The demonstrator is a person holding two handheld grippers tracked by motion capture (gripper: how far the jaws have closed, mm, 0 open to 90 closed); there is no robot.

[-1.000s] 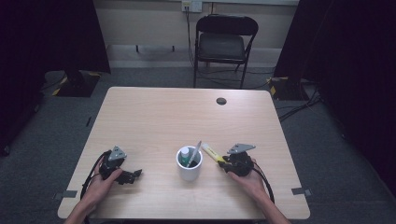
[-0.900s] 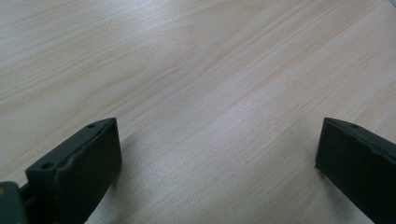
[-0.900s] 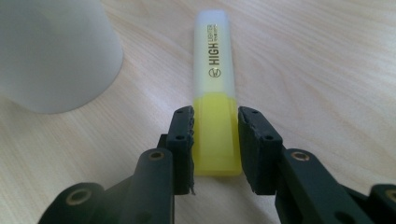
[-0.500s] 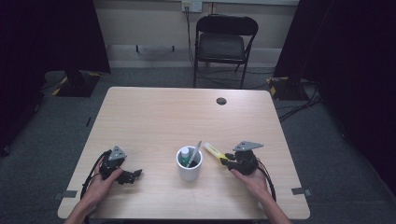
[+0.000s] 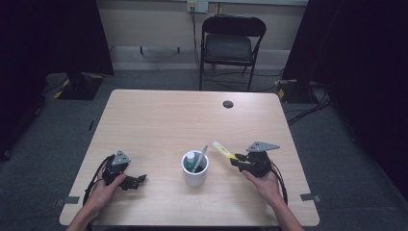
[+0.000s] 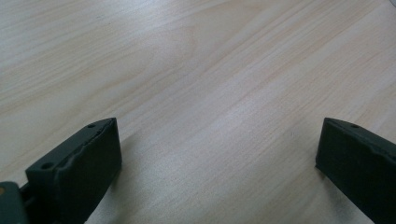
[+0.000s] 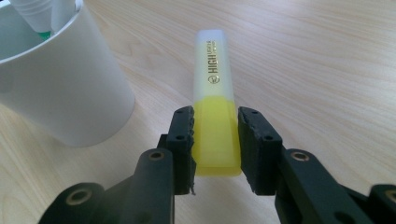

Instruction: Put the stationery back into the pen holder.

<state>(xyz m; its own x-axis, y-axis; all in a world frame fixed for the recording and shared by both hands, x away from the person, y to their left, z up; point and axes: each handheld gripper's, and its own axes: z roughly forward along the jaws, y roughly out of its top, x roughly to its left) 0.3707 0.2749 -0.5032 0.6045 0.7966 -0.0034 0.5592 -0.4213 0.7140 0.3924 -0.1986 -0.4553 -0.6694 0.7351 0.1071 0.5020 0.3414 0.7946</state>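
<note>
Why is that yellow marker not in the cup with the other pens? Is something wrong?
Nothing looks wrong. The yellow highlighter is clamped in the right gripper, just beside the white cup, which stands upright with two pens in it. The left gripper rests open on the table. Nothing is spilled or broken.

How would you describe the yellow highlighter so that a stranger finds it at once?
Look at the wooden table and find the white cup near its front edge. Just right of it, the right gripper holds the highlighter. It alone is yellow, with a frosted cap.
</note>
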